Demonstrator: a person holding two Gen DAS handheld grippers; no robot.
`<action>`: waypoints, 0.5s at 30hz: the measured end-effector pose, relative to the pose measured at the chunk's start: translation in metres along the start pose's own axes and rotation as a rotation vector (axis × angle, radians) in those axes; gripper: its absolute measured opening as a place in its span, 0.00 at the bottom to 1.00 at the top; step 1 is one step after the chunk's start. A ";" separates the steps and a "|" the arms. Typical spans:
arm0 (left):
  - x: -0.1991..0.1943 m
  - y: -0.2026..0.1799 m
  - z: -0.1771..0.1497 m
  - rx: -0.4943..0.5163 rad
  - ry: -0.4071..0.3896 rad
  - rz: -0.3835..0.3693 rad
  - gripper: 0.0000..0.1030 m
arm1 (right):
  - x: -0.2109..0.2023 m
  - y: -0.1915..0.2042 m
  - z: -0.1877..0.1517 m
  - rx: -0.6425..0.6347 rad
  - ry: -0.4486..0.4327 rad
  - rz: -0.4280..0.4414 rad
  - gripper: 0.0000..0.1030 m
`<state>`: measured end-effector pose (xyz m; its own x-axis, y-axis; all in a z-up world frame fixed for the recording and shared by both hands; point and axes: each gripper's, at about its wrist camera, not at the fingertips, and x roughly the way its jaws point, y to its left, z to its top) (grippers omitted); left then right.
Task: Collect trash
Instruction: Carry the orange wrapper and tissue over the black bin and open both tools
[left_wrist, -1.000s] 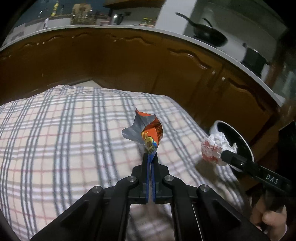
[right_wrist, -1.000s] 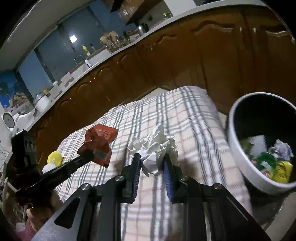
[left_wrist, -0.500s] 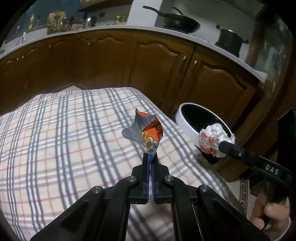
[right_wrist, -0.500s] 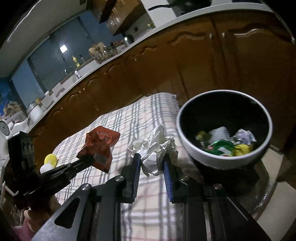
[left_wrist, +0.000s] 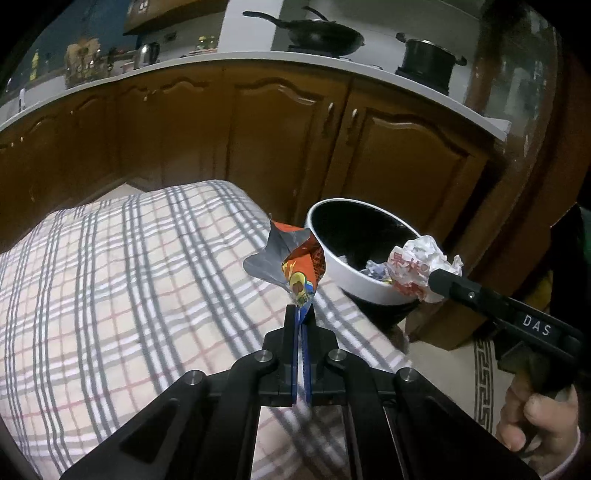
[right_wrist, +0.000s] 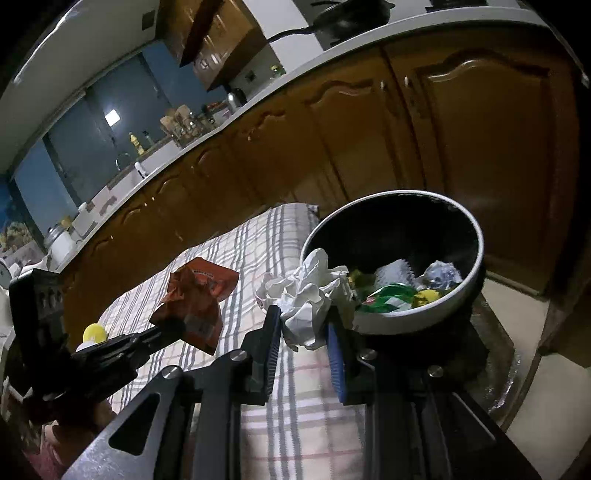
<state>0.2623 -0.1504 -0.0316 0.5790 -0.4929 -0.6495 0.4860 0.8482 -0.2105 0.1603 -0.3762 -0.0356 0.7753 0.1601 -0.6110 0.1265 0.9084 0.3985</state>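
Pinching a crumpled orange snack wrapper (left_wrist: 295, 269) with silver lining in my left gripper (left_wrist: 300, 314), I clamp a wadded white paper (right_wrist: 308, 295) in my right gripper (right_wrist: 304, 328), at the rim of the white bin (right_wrist: 476, 236) holding trash beside the plaid-covered table (left_wrist: 110, 280), wooden cabinets (left_wrist: 258, 136) behind.

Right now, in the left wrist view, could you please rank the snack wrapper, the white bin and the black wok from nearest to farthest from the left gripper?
1. Snack wrapper: pinched in the shut left gripper.
2. White bin: just beyond, to the right, past the bed's edge.
3. Black wok: far back on the counter.
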 end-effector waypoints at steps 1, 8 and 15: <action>0.002 -0.001 0.001 0.003 0.000 -0.002 0.00 | -0.001 -0.002 0.001 0.004 -0.004 -0.003 0.23; 0.014 -0.014 0.008 0.032 0.009 -0.020 0.00 | -0.009 -0.015 0.004 0.019 -0.024 -0.018 0.23; 0.024 -0.029 0.016 0.056 0.012 -0.037 0.00 | -0.015 -0.027 0.011 0.022 -0.041 -0.035 0.23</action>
<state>0.2729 -0.1902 -0.0297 0.5522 -0.5214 -0.6505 0.5433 0.8169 -0.1936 0.1517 -0.4070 -0.0297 0.7945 0.1118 -0.5969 0.1675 0.9044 0.3925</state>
